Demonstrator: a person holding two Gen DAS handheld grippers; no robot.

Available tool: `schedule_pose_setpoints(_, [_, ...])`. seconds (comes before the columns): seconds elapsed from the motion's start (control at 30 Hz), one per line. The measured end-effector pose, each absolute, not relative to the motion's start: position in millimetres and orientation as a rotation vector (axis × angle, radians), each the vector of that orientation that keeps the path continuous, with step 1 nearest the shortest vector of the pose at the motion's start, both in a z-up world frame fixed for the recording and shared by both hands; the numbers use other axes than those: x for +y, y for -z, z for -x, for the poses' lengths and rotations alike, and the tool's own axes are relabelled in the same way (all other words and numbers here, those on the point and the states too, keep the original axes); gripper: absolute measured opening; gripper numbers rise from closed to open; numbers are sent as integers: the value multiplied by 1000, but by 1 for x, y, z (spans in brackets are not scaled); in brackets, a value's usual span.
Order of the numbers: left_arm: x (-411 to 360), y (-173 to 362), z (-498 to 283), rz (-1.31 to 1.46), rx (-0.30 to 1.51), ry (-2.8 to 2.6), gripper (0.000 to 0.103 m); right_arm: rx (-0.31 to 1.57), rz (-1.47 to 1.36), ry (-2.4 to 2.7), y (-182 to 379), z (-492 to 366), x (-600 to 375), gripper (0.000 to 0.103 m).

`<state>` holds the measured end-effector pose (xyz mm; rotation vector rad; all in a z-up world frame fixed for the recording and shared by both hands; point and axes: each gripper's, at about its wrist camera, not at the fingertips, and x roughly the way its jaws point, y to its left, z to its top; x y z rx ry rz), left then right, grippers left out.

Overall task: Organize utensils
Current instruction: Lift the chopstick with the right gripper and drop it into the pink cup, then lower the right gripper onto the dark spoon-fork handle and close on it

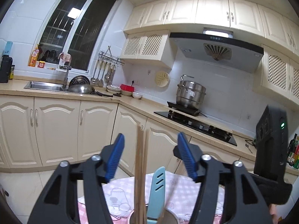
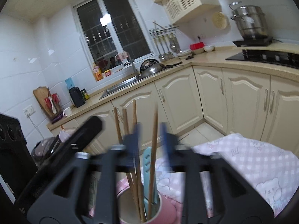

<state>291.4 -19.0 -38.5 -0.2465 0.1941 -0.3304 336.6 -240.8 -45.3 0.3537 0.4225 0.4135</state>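
The utensils are sitting upright in a pink cup [image 2: 164,211] on a bench covered with a pink checked cloth [image 2: 261,168]. Wooden chopsticks [image 2: 136,130] are leaning in the cup next to a light blue slotted utensil [image 2: 147,169], which may be a knife or a spatula; its type is hard to tell.

The left gripper [image 1: 150,155] is standing wide, with its blue pads well apart. The chopsticks [image 1: 140,168] are rising between the pads, and nothing is pressing on them. The blue utensil [image 1: 158,186] is standing just beside them, and the cup rim [image 1: 171,214] is showing at the bottom edge of that view. The right gripper [image 2: 151,140] is blurred but also reads as open. One chopstick [image 2: 154,141] is rising between its fingers, and the fingers appear clear of it.

The step in hand looks like letting go of the sticks once they are seated in the cup. To do this well, both grippers should be kept wide and drawn straight back and up along the line of the sticks. Moving sideways risks a pad catching a stick and tipping the cup. The other gripper [image 1: 271,158] is hanging close by on the right, so the two should be moved off one at a time and kept apart. Before moving on, it is worth checking that the sticks are resting against the rim and not leaning out.
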Motion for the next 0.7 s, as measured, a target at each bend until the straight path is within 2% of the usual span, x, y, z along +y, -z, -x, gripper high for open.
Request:
schedule_pose_setpoints(0.03, [-15,37,-289,251,194,318,76,419,-366,-413,45,-335,-246,80])
schedule_pose_setpoints(0.07, [-12,34,-286,249,188,301,86,423,-377,-406,44,-332,-252,82])
schedule_pose_setpoints(0.17, [-5,26,-277,234,183,288,95,443,-381,-375,41,-326,-267,97])
schedule_pose_setpoints(0.27, [-5,20,-268,186,197,270,98,473,-370,-344,40,-321,-278,97])
schedule_pose_setpoints(0.7, [1,16,-236,128,276,241,98,572,-322,-294,44,-292,-299,97])
